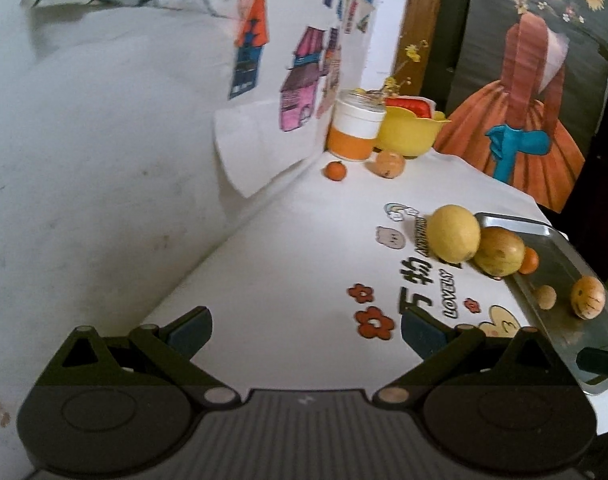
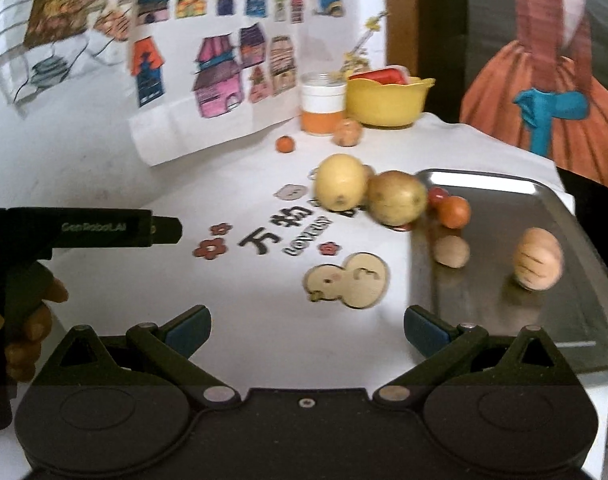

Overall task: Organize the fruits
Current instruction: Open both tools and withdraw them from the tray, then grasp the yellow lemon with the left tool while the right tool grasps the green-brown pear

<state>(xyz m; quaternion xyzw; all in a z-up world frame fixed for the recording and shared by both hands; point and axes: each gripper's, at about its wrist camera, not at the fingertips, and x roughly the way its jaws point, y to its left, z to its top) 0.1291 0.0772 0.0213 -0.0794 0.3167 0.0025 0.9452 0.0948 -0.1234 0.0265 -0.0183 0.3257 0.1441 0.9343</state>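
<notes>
On the white tabletop [image 2: 264, 320], printed with flowers, black characters and a cartoon gourd, both grippers hover low with nothing between their fingers. The right gripper [image 2: 305, 330] has its blue-padded jaws spread wide over bare cloth, its right finger just at the near left corner of the metal tray [image 2: 503, 196]. The left gripper [image 1: 305, 330] is spread just as wide and empty, above the tabletop left of the tray; in the right wrist view its dark handle is seen at the left edge, grasped by a hand [image 2: 28, 320].

The tray lies at the right side of the tabletop. Against its far left corner rest the two largest fruits, touching each other: a yellow lemon [image 2: 340, 182] and a yellow-brown speckled fruit [image 2: 397, 198]. Inside the tray, near that corner, sits a small orange fruit [image 2: 455, 211] with a smaller red one [image 2: 437, 196] beside it. Closer in lie a tan striped fruit [image 2: 537, 259] and a small tan nut-like one [image 2: 451, 252], well apart.

Farther back, near the wall, stand a yellow bowl [image 2: 387, 100] and an orange-and-white jar [image 2: 323, 104], with a tan round fruit [image 2: 348, 132] and a small orange [image 2: 285, 144] on the cloth before them.
</notes>
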